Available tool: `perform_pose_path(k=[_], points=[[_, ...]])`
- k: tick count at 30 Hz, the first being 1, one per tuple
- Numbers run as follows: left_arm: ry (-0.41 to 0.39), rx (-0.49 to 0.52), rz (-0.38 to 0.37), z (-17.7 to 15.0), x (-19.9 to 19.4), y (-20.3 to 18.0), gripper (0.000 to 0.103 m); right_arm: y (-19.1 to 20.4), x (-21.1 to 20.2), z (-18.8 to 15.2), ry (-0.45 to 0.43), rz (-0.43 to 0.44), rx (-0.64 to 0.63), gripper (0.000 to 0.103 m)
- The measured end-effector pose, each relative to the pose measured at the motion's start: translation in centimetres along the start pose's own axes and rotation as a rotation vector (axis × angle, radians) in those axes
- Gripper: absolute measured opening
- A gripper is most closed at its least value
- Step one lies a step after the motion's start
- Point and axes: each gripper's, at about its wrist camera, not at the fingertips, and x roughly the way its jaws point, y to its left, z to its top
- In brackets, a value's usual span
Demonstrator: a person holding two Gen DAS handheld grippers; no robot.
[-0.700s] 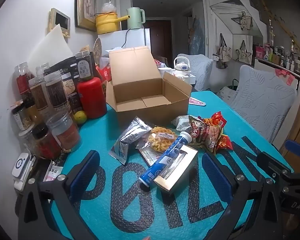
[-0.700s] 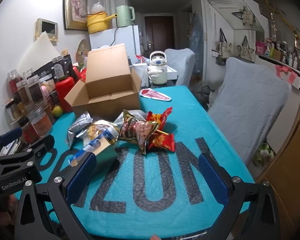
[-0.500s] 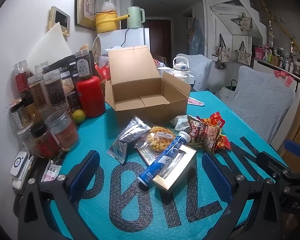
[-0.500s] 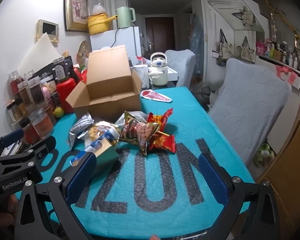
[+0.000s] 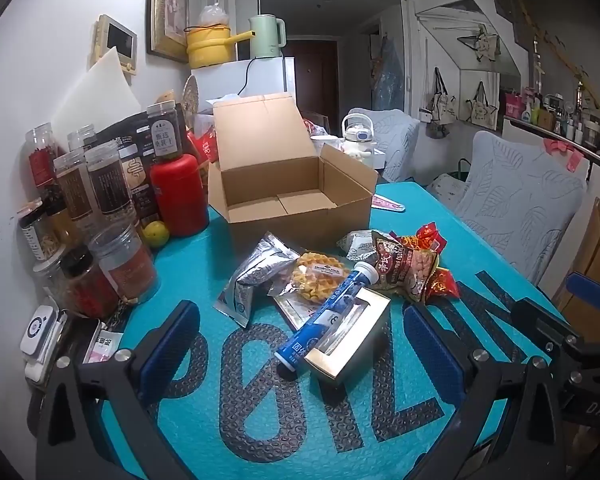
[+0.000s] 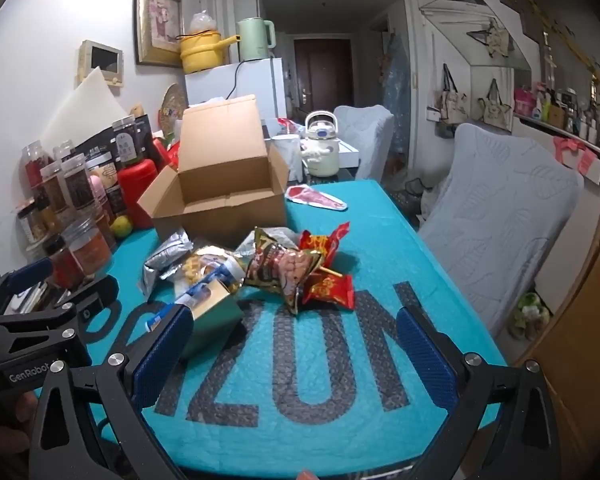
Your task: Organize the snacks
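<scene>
We hold both grippers spread wide and empty over the teal mat [image 5: 340, 432]: the left gripper [image 5: 300, 344] hovers just short of the gold box [image 5: 350, 350] and blue tube [image 5: 328, 312], the right gripper [image 6: 292, 344] short of the red packets [image 6: 328, 284]. The snacks lie heaped mid-mat: a silver pouch [image 5: 256, 276], a waffle [image 5: 318, 276] and a nut bag [image 5: 404, 268], the tube leaning on the gold box. Just behind them the carton [image 5: 296, 188] stands open and bare inside, with jars [image 5: 100, 188] at its left by the wall.

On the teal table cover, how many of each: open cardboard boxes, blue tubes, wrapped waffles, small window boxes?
Open brown cardboard box: 1
Blue cylindrical tube: 1
Round waffle in clear wrapper: 1
Small gold-edged window box: 1
Total: 4
</scene>
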Motion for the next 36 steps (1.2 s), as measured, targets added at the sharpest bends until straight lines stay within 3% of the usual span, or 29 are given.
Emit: perform_pose_path(k=[36], points=[[0.008, 0.011, -0.022, 0.07, -0.18, -0.2, 0.103, 0.46, -0.22, 0.16, -0.003, 0.001, -0.008, 0.103]])
